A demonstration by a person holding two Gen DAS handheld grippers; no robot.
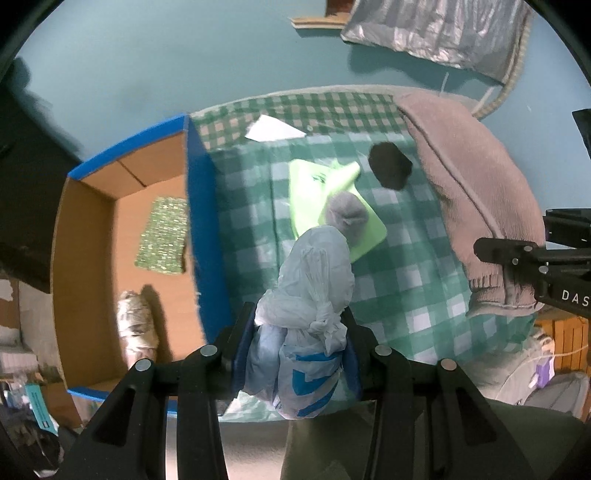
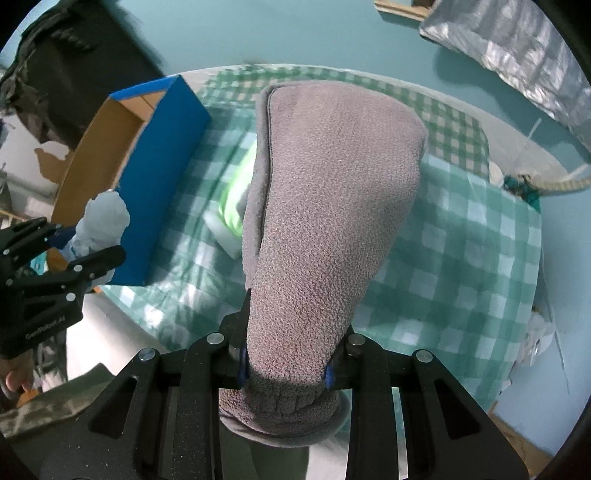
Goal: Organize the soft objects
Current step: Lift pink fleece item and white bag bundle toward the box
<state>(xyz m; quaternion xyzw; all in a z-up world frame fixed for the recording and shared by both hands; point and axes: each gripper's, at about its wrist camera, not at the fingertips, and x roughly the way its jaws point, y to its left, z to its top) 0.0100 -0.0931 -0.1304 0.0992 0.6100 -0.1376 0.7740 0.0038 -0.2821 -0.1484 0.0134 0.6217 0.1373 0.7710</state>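
Observation:
My left gripper (image 1: 297, 354) is shut on a knotted white plastic bag (image 1: 314, 288) with blue print, held above the green checked cloth (image 1: 406, 266). My right gripper (image 2: 286, 363) is shut on a folded grey-brown towel (image 2: 332, 192), which hangs in front of its camera and hides much of the cloth. The same towel (image 1: 476, 192) shows at the right of the left wrist view, with the right gripper (image 1: 517, 266) at its lower end. The left gripper (image 2: 79, 247) and the bag (image 2: 103, 221) appear at the left edge of the right wrist view.
An open blue cardboard box (image 1: 194, 229) stands left of the cloth, holding a green glittery pad (image 1: 162, 236) and a wrapped silver bundle (image 1: 138, 332). On the cloth lie a lime-green flat piece (image 1: 314, 192), a grey lump (image 1: 347, 214), a black lump (image 1: 389, 166) and white paper (image 1: 271, 129). A silver bag (image 1: 439, 29) lies on the floor.

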